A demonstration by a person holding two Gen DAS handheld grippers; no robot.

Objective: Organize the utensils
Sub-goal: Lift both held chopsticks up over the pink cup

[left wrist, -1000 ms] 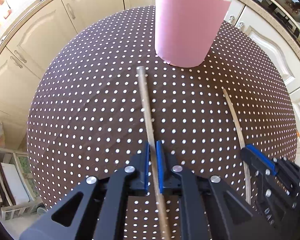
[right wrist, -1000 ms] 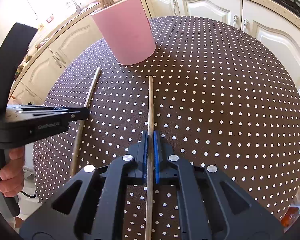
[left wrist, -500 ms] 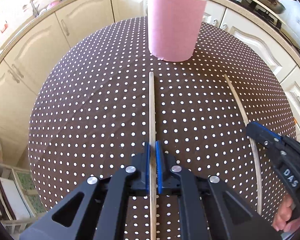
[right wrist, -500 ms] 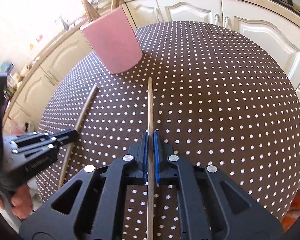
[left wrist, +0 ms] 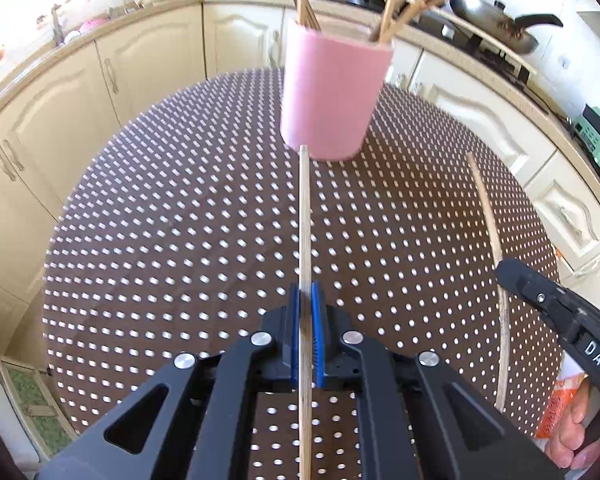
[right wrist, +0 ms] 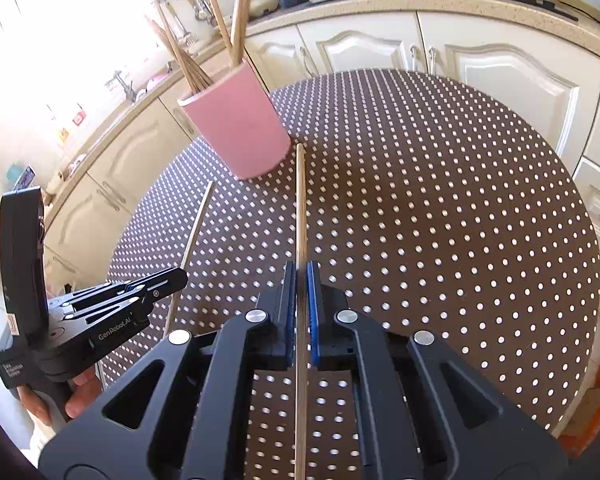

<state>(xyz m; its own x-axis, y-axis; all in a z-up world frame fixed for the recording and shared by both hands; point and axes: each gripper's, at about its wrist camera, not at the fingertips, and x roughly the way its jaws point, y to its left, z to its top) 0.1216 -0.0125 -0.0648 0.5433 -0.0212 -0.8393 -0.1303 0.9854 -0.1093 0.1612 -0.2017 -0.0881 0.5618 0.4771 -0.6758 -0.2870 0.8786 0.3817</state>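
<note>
My left gripper [left wrist: 306, 292] is shut on a thin wooden chopstick [left wrist: 305, 220] that points straight ahead at the base of a pink cup [left wrist: 332, 96]. The cup stands on the far side of the table and holds several wooden sticks. My right gripper [right wrist: 299, 276] is shut on a second chopstick [right wrist: 299, 208], whose tip lies just right of the pink cup [right wrist: 236, 128]. In the left wrist view the right gripper [left wrist: 504, 270] shows at the right edge with its chopstick [left wrist: 496, 248]. In the right wrist view the left gripper [right wrist: 180, 276] shows at the left with its chopstick [right wrist: 196, 220].
A round table with a brown polka-dot cloth [left wrist: 180, 220] carries the cup. Cream kitchen cabinets [left wrist: 148, 72] curve around behind it. A frying pan [left wrist: 496, 20] sits on the stove at the back right. A person's hand [right wrist: 76, 400] holds the left gripper's handle.
Both grippers have tilted up and drawn back from the cup, each still clamped on its chopstick. The left chopstick now lies straight ahead between the jaws. More of the cup's sticks and the counter show.
</note>
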